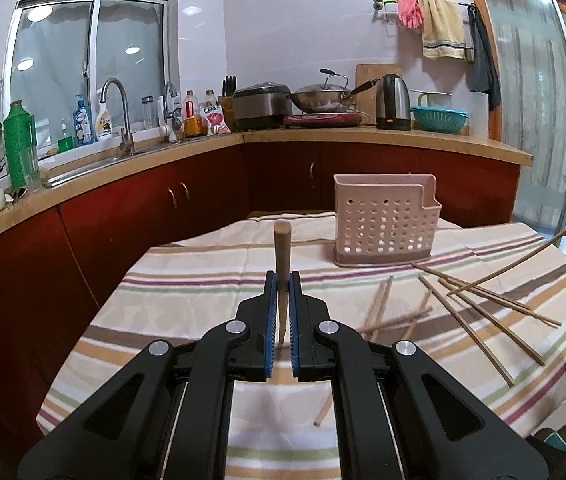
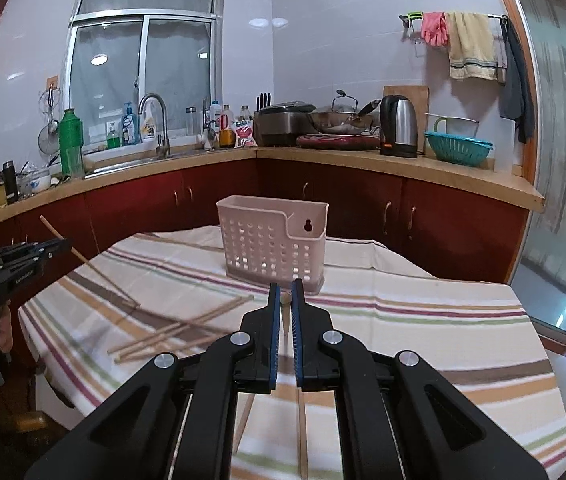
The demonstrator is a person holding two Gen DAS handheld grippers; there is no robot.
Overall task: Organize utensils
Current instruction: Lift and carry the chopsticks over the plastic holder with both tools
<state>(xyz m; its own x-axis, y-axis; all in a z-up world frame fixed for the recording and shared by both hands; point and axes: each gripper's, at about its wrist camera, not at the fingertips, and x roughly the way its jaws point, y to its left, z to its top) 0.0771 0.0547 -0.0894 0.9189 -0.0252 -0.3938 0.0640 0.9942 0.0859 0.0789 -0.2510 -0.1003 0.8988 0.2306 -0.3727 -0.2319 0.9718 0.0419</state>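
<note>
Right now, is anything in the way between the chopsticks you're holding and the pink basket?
Nothing visible. Each tool grips one chopstick, and only bare striped tablecloth lies before the basket. Loose chopsticks lie off to the side.

The bench wears a cream cloth striped tan, brown, green and maroon. On its far side stands a pale pink holder patterned with round holes. Pale wooden chopsticks lie at right. Both black grippers, left gripper and right gripper, carry blue pads.
</note>
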